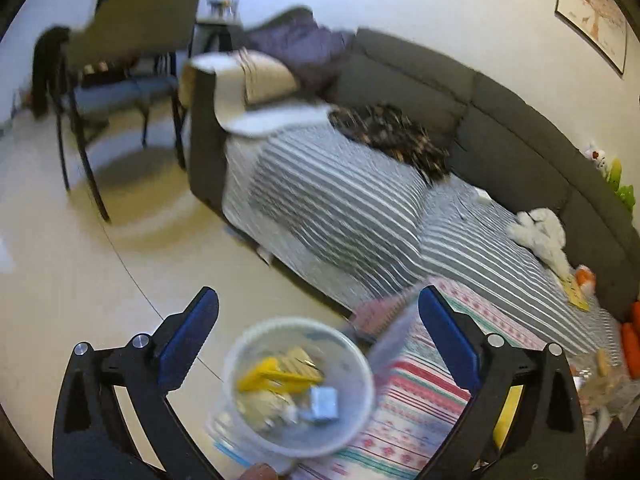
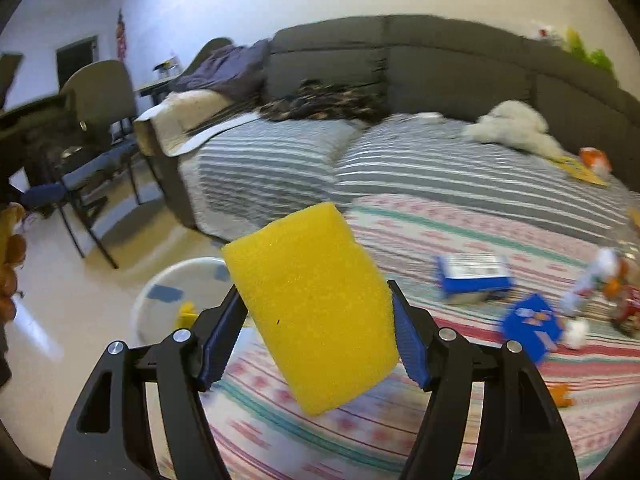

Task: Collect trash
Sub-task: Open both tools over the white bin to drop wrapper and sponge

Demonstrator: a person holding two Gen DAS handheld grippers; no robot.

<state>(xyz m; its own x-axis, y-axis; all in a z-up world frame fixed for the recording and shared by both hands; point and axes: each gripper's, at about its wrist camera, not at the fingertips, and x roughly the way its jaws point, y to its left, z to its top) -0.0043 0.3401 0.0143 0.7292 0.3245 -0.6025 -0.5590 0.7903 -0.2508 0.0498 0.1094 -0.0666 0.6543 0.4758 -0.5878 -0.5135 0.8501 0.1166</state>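
- Yellow sponge sits clamped between the right tool's blue pads, above a striped blanket.
- Left tool gapes wide, empty — a white bucket of scraps sits below, on the floor beside the sofa.

Pale floor lay open to the left of the white bin, up to a chair whose legs blocked the far corner. To the right, the sofa's patterned blanket was cluttered with a blue box and wrappers, while the striped cover beyond stayed mostly bare.
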